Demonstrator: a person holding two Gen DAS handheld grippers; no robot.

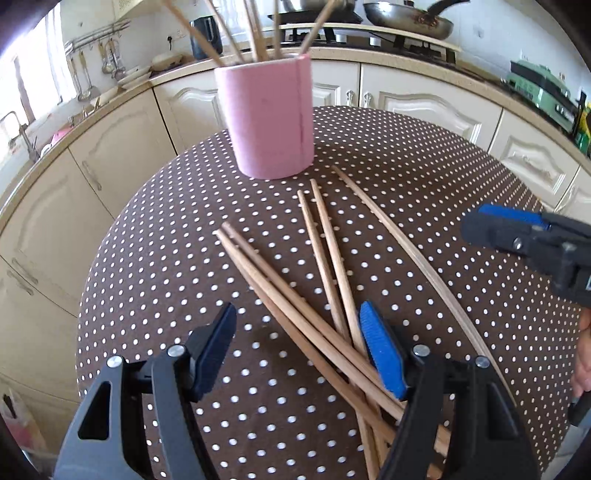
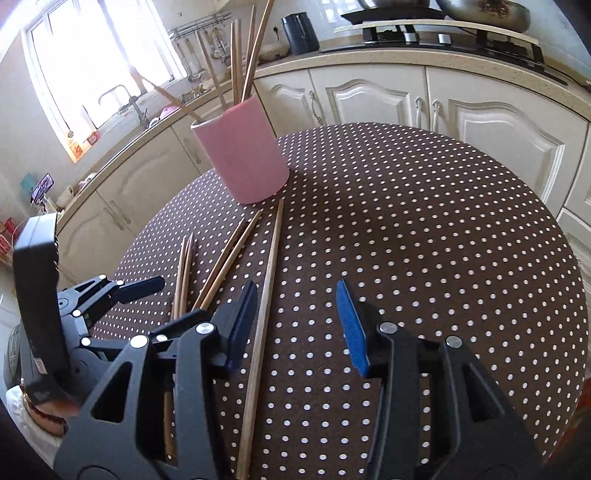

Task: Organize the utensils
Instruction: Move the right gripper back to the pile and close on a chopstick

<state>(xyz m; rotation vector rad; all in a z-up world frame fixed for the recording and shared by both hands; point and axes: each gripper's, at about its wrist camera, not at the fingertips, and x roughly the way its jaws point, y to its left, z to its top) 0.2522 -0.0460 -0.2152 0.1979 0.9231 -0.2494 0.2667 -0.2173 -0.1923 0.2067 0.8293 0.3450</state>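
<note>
A pink holder (image 1: 269, 118) stands at the far side of the round dotted table (image 1: 155, 236), with several chopsticks upright in it. Loose wooden chopsticks (image 1: 325, 258) lie crossed on the cloth in front of it. My left gripper (image 1: 299, 347) hovers open over their near ends, which run between and under its fingers. My right gripper (image 2: 297, 326) is open too, low over a single long chopstick (image 2: 267, 280) that lies just inside its left finger. From the right wrist the holder (image 2: 243, 158) sits at the upper left and the left gripper (image 2: 144, 287) at the left edge. The right gripper (image 1: 491, 229) shows at the right of the left wrist view.
Cream kitchen cabinets (image 1: 424, 107) and a counter curve round behind the table. A stove with a pan (image 1: 406, 18) and a black kettle (image 2: 299, 33) stand on the counter. A sink and tap (image 2: 118, 99) are under the window. A hand (image 1: 583, 354) shows at the right edge.
</note>
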